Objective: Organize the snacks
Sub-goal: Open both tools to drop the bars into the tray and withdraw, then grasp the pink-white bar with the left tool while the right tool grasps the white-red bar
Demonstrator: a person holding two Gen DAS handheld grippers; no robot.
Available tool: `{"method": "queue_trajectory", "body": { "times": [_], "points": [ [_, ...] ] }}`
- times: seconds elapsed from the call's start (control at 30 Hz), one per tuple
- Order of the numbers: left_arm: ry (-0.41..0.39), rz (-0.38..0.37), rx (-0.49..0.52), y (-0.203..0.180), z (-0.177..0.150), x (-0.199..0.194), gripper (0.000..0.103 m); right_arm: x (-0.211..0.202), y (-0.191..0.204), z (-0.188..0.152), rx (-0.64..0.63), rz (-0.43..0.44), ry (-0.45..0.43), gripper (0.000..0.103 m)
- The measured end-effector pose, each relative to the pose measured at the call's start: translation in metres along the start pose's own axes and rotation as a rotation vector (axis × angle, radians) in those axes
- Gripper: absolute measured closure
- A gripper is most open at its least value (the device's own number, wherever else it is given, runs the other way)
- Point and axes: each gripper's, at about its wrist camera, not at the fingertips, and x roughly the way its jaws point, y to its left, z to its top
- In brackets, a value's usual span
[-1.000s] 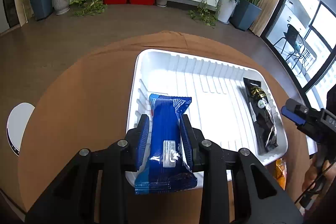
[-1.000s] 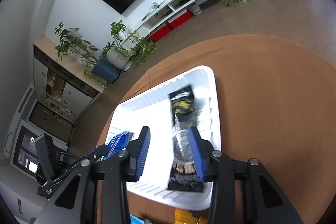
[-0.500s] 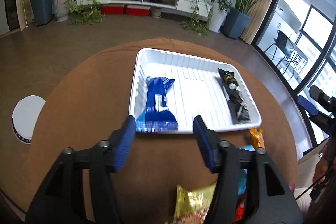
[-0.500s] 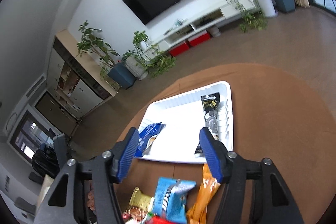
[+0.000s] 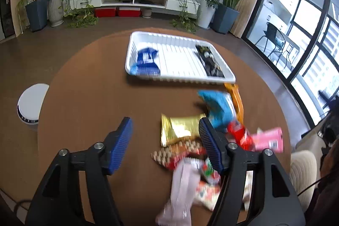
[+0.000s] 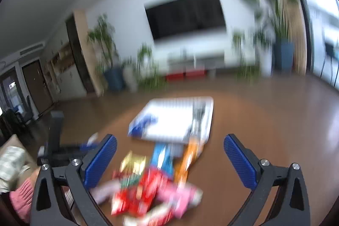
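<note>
Both grippers, left (image 5: 165,139) & right (image 6: 169,160), now back from white tray (image 5: 229,75); blue pkt (image 5: 145,64) & black pkt (image 5: 209,61) left inside, fingers opening, empty; snack pile (image 5: 203,141) next.

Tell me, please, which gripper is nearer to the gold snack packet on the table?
Left. The left gripper has the gold snack packet just ahead, by its right finger; the right gripper hangs farther back, jaws opening and empty.

White ribbed tray (image 5: 148,36); blue packet (image 5: 145,61) and black packet (image 5: 209,60) inside. Brown table (image 5: 89,88). At 6 o'clock of tray: gold packet (image 5: 180,128), pink packet (image 5: 269,139), orange packet (image 5: 235,96).
</note>
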Motion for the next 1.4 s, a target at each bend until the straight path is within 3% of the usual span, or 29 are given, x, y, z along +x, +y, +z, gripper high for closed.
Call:
{"method": "queue_trajectory", "body": {
  "times": [0.1, 0.27, 0.4, 0.6, 0.93, 1.13, 1.3, 1.4],
  "points": [
    [0.026, 0.002, 0.027, -0.007, -0.021, -0.003, 0.04, 0.013, -0.019, -0.04, 0.122, -0.004, 0.131, 0.001],
    [0.057, 0.003, 0.062, -0.013, -0.046, -0.004, 0.04, 0.021, -0.026, -0.086, 0.186, -0.014, 0.239, 0.004],
    [0.078, 0.003, 0.092, -0.017, -0.057, -0.005, 0.04, 0.032, -0.015, -0.106, 0.207, 0.006, 0.303, 0.006],
    [0.108, 0.008, 0.152, -0.024, -0.065, -0.001, 0.04, 0.057, -0.01, -0.121, 0.233, 0.03, 0.382, 0.02],
    [0.174, 0.05, 0.253, -0.035, -0.072, 0.03, 0.04, 0.072, -0.005, -0.123, 0.231, 0.005, 0.408, 0.025],
    [0.178, 0.055, 0.241, -0.03, -0.068, 0.043, 0.04, 0.079, 0.001, -0.118, 0.187, -0.024, 0.41, 0.03],
    [0.176, 0.043, 0.244, -0.026, -0.065, 0.048, 0.04, 0.082, 0.004, -0.117, 0.15, -0.051, 0.406, 0.039],
    [0.176, 0.037, 0.258, -0.027, -0.066, 0.05, 0.04, 0.083, 0.007, -0.117, 0.101, -0.079, 0.402, 0.05]
  ]
}}
